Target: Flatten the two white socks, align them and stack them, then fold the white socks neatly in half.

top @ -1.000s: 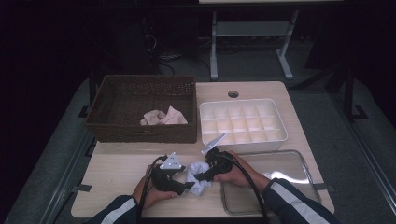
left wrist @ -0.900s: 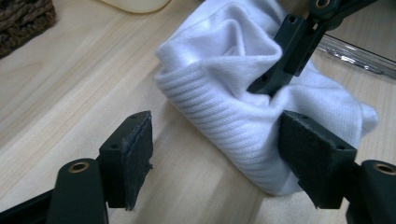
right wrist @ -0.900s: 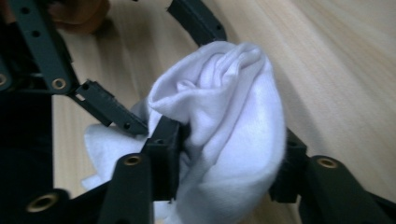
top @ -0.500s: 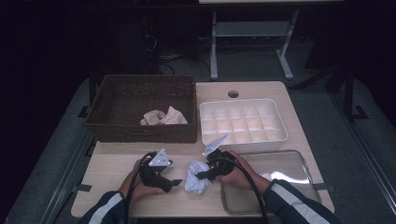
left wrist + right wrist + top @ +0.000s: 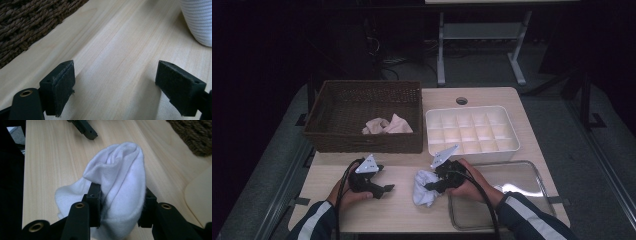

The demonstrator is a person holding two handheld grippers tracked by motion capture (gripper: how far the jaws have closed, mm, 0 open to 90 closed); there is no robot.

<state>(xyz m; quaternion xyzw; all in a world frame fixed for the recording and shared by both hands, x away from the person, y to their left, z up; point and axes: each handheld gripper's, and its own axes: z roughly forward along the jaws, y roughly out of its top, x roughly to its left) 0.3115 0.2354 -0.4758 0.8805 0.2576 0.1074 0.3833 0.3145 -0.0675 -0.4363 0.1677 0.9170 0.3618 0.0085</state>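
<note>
White sock (image 5: 424,187): one item, crumpled, lying on the wooden surface (image 5: 402,210) near its front edge, between the two hands and just left of the clear tray (image 5: 532,172). In the right gripper view the sock (image 5: 120,185) bulges up between the two black jaws, bunched into a rounded fold.

Right hand-held gripper (image 5: 438,184): jaws closed onto the sock, pads pressing the fabric from both sides (the cloth is pinched in at the grip). The person's hand (image 5: 467,184) rests at the tray's left edge.

Left hand-held gripper (image 5: 384,189): jaws spread wide, having just been opening, with nothing between them. In the left gripper view the left hand-held gripper (image 5: 115,87) has bare wood between its pads (image 5: 63,85); it stands apart from the sock, to its left. The sock's ribbed edge (image 5: 197,20) shows at the top right of that view.

Other items:
- Woven brown basket (image 5: 332,135), rear left, containing a pale pink cloth (image 5: 387,125).
- White compartment box (image 5: 472,150), rear right, just beside the basket.

Markings: no brand, label or writing can be read on any item.
</note>
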